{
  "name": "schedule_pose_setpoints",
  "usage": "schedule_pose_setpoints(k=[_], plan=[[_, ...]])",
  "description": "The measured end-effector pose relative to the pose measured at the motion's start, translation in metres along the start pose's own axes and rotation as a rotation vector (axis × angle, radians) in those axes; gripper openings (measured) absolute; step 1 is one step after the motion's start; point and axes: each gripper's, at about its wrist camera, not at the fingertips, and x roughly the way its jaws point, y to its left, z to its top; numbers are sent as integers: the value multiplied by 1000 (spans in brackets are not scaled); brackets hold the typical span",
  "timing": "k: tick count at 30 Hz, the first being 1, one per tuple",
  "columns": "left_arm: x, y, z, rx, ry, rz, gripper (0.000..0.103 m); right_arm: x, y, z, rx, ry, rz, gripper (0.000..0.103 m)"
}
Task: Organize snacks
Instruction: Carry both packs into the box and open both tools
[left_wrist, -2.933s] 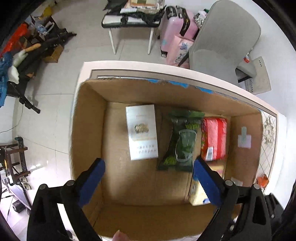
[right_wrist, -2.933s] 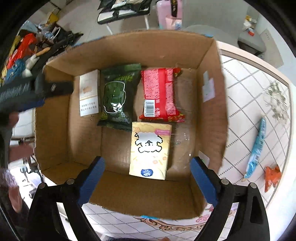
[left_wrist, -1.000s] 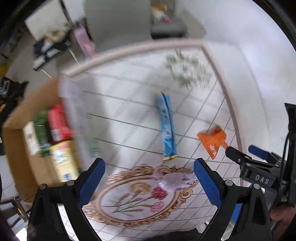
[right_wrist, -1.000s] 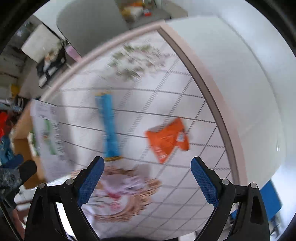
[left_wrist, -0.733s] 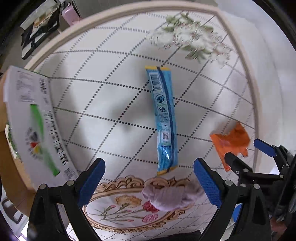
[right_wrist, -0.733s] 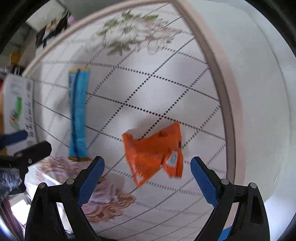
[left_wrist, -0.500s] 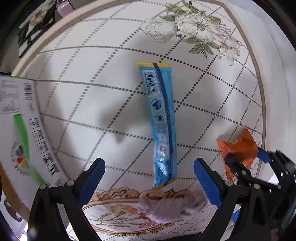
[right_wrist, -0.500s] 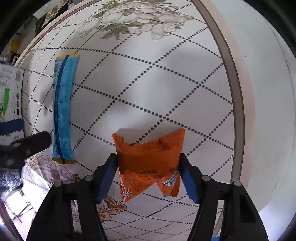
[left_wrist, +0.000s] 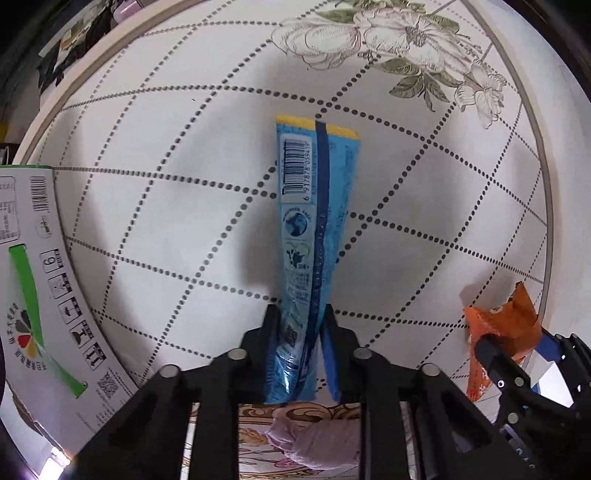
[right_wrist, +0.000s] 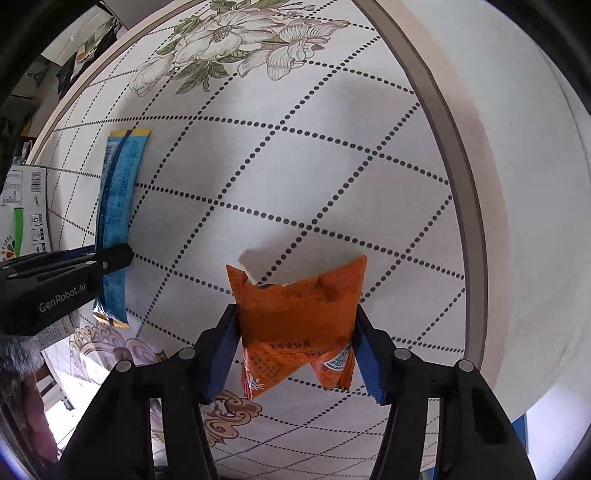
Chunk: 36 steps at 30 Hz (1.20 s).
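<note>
Blue, long and narrow, the blue snack packet (left_wrist: 316, 236) lies flat on my table (left_wrist: 166, 206), its yellow-edged far end pointing toward the printed flowers (left_wrist: 391, 40) at the table's far rim. My left gripper (left_wrist: 299, 343) has just been closing and is now pinched tight on the packet's near end, black fingers (left_wrist: 271, 332) squeezing the wrapper from both sides so that it crumples between them. The barcode side faces up, with a dark seam running down its length.

To the right of that packet, near the table's right rim, sits the orange snack packet (right_wrist: 299, 321), crumpled and torn open along its top. My right gripper (right_wrist: 295, 347) has also just been closing; its blue pads (right_wrist: 225, 354) now press against both side edges of the orange packet, which fills the gap between them. In the left wrist view the same orange packet (left_wrist: 498, 332) shows at the right edge, with my right gripper's dark body across it.

On the other side of the blue packet, at the table's left rim, stands a cardboard box (left_wrist: 40, 288) whose white printed flap, with a green stripe and handling symbols, leans toward me. Just beyond the blue packet's near end, a pale purple crumpled thing (left_wrist: 314, 443) lies on the table's ornate oval print; I cannot tell what it is. The table's surface is white with dotted diagonal lines.
</note>
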Motion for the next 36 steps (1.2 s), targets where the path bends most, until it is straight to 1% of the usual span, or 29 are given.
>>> schedule_pose_setpoints(k=[2, 6, 9, 13, 15, 16, 19, 21, 22, 23, 24, 25, 26, 27, 29, 31, 32, 34, 35, 36], plan=[[-6, 5, -7, -5, -15, -2, 15, -6, 3, -3, 4, -14, 10, 60], [-32, 14, -29, -31, -71, -47, 14, -30, 10, -11, -3, -62, 37, 59], [-61, 23, -52, -48, -134, -89, 13, -50, 23, -15, -24, -100, 50, 59], [-101, 39, -82, -74, -218, -146, 9, -85, 49, -22, -69, -157, 70, 59], [-128, 57, -85, -83, -262, -160, 5, -104, 64, -27, -86, -180, 83, 59], [-141, 70, -87, -87, -281, -172, 4, -113, 74, -31, -98, -195, 91, 59], [-169, 93, -97, -104, -334, -189, 4, -136, 102, -38, -133, -233, 107, 59], [-166, 103, -90, -103, -345, -195, 4, -146, 118, -41, -152, -255, 109, 59], [-167, 107, -90, -85, -340, -208, 5, -149, 123, -44, -157, -258, 110, 59], [-160, 110, -88, -67, -316, -214, 7, -150, 129, -46, -161, -261, 110, 59], [-155, 112, -86, -68, -301, -206, 8, -145, 134, -44, -160, -261, 106, 59], [-148, 113, -85, -65, -281, -189, 18, -143, 137, -45, -158, -258, 100, 59], [-135, 111, -82, -47, -247, -190, 29, -138, 138, -45, -154, -251, 96, 59], [-123, 109, -81, -51, -212, -192, 32, -133, 136, -47, -143, -243, 89, 59], [-87, 104, -77, -62, -105, -223, 43, -123, 128, -50, -124, -228, 77, 59], [-56, 99, -79, -75, -18, -240, 46, -111, 115, -52, -96, -207, 75, 59], [-45, 96, -83, -77, 9, -242, 47, -104, 108, -53, -83, -197, 72, 59], [-19, 87, -87, -66, 55, -197, 48, -93, 94, -55, -59, -177, 71, 59], [-1, 81, -91, -52, 89, -154, 49, -88, 87, -56, -50, -167, 71, 59], [11, 77, -93, -43, 112, -138, 49, -83, 81, -57, -40, -158, 68, 59]])
